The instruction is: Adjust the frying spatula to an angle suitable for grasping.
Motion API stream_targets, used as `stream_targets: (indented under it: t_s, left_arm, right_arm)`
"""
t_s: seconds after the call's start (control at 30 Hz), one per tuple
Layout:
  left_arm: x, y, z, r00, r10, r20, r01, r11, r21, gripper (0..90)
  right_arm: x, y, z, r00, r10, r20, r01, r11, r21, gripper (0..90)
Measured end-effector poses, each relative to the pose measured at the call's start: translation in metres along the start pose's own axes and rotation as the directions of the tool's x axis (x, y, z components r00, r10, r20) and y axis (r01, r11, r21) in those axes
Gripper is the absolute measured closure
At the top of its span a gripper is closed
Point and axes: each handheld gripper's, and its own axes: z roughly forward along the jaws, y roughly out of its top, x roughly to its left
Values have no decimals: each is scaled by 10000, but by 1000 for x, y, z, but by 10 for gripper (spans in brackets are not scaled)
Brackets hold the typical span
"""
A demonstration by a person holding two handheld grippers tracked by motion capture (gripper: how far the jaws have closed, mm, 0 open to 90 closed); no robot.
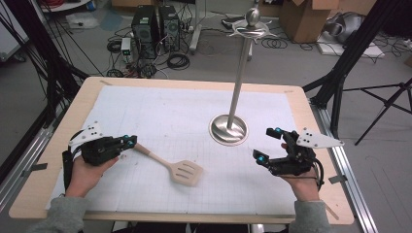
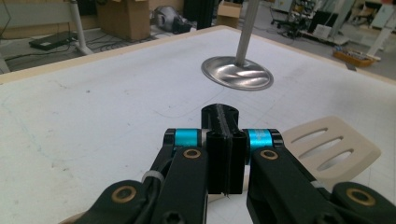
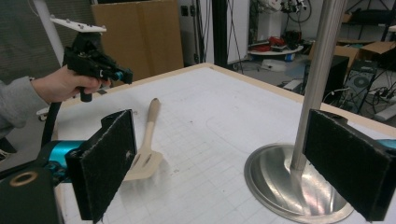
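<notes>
Looks like the approach to a pickup, with nothing grasped yet. Lying flat on the bench (image 1: 29, 204), left of centre: the spatula (image 1: 172, 167), slotted head toward the middle, handle running back toward the left gripper (image 1: 127, 141).

Seen from the left gripper view: jaws clenched pad against pad with nothing between them, and the slotted head (image 2: 334, 149) beyond and to the right. Seen from the right gripper view: the handle end (image 3: 154, 101) bare on the bench, the left gripper (image 3: 123, 74) above and just behind it, apart from it. So, closed on nothing.

Over at the right gripper (image 1: 268, 144): jaws released and spread wide, empty, held near the round base (image 1: 228, 129) of the tall metal stand (image 1: 238, 87). Up at the top of the stand: hooks (image 1: 252, 29), probably where the spatula belongs.

Next move, by judgement: reopen the left jaws, drop them to either side of the handle near its end, then close firmly. Needs a low, level approach, since the handle lies flat against the bench and is slim. After that, lift and carry toward the hooks, perhaps with the 2nd gripper steadying the head.
</notes>
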Motion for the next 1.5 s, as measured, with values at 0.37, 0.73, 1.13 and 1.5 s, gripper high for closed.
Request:
stream_targets:
  t_s: [0.37, 0.73, 1.13, 1.5]
  left_arm:
    - [2, 0, 20, 10000, 0, 33, -3, 9961, 878, 899]
    - [4, -6, 29, 10000, 6, 45, -13, 9885, 1513, 899]
    - [10, -23, 28, 9993, -77, -372, 158, 9745, 2239, 899]
    - [11, -35, 24, 9971, 225, -721, 2, 9536, 3010, 898]
  right_arm:
    - [4, 0, 0, 10000, -66, -18, 66, 10000, 38, 85]
    - [4, -1, 2, 9999, -113, -69, 113, 9999, 113, 85]
    - [3, -2, 2, 10000, -67, -53, 67, 9999, 113, 85]
    - [1, -4, 5, 10000, 25, -16, -25, 9998, 218, 84]
